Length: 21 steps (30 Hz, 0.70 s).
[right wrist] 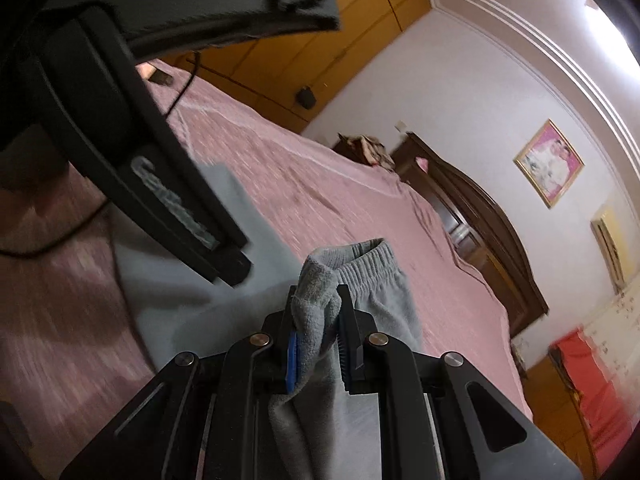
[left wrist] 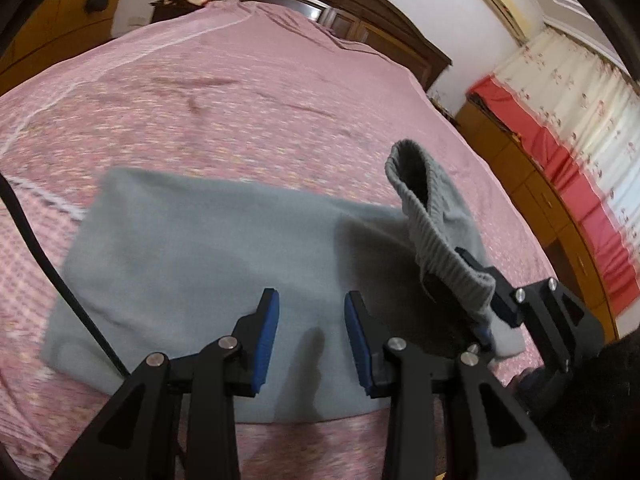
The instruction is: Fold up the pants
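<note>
The fingers (left wrist: 269, 340) of the left gripper (left wrist: 310, 342) stand apart with nothing between them, their blue pads hovering just above the flat part of the grey pants (left wrist: 192, 256). The right gripper (right wrist: 316, 326) has its two fingers (right wrist: 347, 320) closed tight on a bunched edge of the same pants, close to the ribbed elastic waistband (right wrist: 362, 266), and holds that end lifted off the bed (left wrist: 224, 96). The rest of the garment lies spread on the pink patterned bedspread (it looks folded into a rough rectangle, though the picture is blurred). Counted: two grippers, each with two fingers; one pair of pants; one bed with a dark wooden headboard (left wrist: 320, 4). A black cable (left wrist: 56, 280) trails across the bed beside the left gripper. One framed picture (right wrist: 549, 163) hangs on the wall.
</note>
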{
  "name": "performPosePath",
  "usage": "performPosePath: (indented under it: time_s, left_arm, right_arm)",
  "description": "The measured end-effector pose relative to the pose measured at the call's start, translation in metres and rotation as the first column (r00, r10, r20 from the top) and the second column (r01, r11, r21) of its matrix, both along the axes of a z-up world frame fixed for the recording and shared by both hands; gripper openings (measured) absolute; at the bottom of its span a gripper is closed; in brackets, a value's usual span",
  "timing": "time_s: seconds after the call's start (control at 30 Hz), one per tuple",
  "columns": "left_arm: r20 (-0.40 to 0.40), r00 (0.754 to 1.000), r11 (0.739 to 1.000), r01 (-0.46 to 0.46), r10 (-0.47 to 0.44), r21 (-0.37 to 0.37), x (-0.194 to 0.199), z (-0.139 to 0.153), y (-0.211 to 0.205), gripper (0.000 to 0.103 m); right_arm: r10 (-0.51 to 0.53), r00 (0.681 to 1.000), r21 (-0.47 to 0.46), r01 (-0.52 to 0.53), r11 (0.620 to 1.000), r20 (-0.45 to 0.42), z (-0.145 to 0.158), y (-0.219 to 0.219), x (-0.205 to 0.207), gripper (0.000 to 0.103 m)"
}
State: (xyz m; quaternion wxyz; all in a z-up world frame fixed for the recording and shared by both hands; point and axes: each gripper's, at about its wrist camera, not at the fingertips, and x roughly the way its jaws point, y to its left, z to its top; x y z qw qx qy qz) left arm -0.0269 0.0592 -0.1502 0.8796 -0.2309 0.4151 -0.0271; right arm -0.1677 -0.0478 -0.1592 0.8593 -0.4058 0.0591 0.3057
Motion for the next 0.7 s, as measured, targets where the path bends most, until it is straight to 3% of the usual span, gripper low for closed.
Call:
performPosePath:
  time_s: [0.23, 0.7]
  left_arm:
    - [0.006, 0.999, 0.999, -0.050, 0.050, 0.018, -0.016, 0.004, 0.044, 0.035]
    - [0.030, 0.995, 0.995, -0.096, 0.096, 0.008, -0.036, 0.004, 0.092, 0.034]
  right_arm:
    - [0.049, 0.998, 0.019, -0.048, 0.999, -0.040, -0.004, 0.043, -0.008, 0.016]
    - [0.090, 0.993, 0.022, -0.088, 0.996, -0.070, 0.006, 0.068, 0.003, 0.016]
